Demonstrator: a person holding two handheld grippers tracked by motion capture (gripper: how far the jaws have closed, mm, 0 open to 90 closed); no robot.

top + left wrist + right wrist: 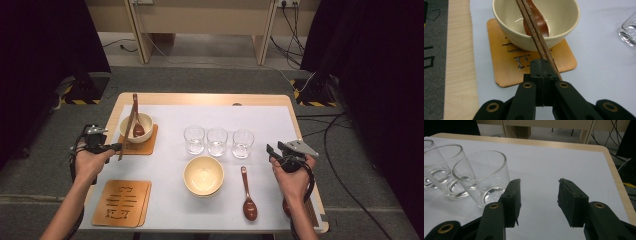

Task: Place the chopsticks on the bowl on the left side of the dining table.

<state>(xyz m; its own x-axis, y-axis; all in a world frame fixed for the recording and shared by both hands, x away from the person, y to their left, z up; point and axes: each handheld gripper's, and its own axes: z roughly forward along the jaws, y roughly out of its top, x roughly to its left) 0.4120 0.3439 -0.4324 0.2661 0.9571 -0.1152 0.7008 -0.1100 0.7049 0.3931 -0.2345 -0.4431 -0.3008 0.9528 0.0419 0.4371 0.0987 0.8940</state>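
High view, left claw (118, 147): out at the table's left edge, pinching the near ends of a pair of wooden chopsticks (129, 127).
High view, chopsticks: they slant up and away across the cream bowl (136, 127), far tips past its back rim.
High view, bowl: sits on a wooden coaster (140, 142), with a reddish-brown spoon (137, 125) inside.
High view, right claw (274, 151): held over the table's right side, just beside the rightmost of three glasses (217, 141), nothing between its jaws.
High view, rest: a second cream bowl (203, 175) near the front centre, a second spoon (247, 195) lying to its right, a second coaster (121, 203) at the front left.
Left claw view, left claw (542, 71): jaws pressed together, the chopsticks (536, 35) clamped at the tips and running up over the bowl's (510, 15) near rim.
Left claw view, spoon (539, 21): in the bowl, under the chopsticks.
Right claw view, right claw (539, 200): jaws spread, bare white table sheet between them.
Right claw view, glass (482, 175): just beside the left jaw.
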